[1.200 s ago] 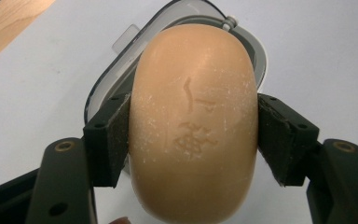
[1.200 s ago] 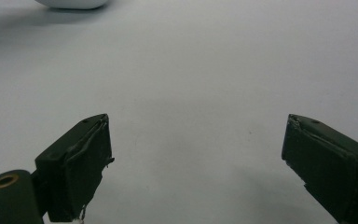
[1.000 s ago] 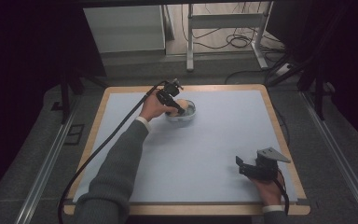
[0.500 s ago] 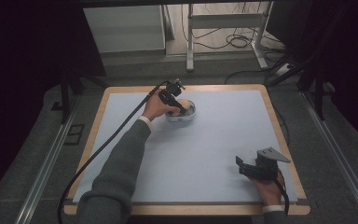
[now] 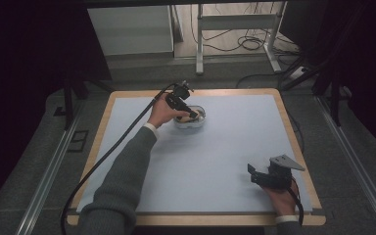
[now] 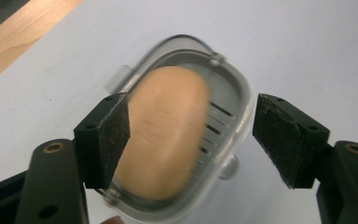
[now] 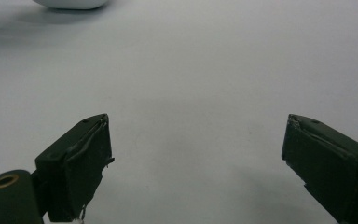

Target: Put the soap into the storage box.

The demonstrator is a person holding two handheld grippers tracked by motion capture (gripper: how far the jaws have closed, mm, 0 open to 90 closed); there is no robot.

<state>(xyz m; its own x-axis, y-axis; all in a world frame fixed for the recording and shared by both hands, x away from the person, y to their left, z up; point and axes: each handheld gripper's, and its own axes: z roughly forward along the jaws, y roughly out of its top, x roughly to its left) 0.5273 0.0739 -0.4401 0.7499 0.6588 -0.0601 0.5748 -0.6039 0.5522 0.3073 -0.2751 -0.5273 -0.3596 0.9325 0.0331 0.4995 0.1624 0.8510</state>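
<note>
Soap (image 6: 165, 135) between parted left gripper (image 6: 191, 135) fingers (image 6: 107, 135).

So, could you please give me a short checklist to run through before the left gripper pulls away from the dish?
1. Soap lying inside the dish: ok.
2. Left gripper jaws, which have just been opening, apart around the soap: ok; the right pad is clear of it.
3. Left pad off the soap: cannot tell, the picture is blurred there.
4. Dish standing flat on the mat: ok.
5. Right gripper open, nothing between its jaws, resting far from the dish: ok.
</note>
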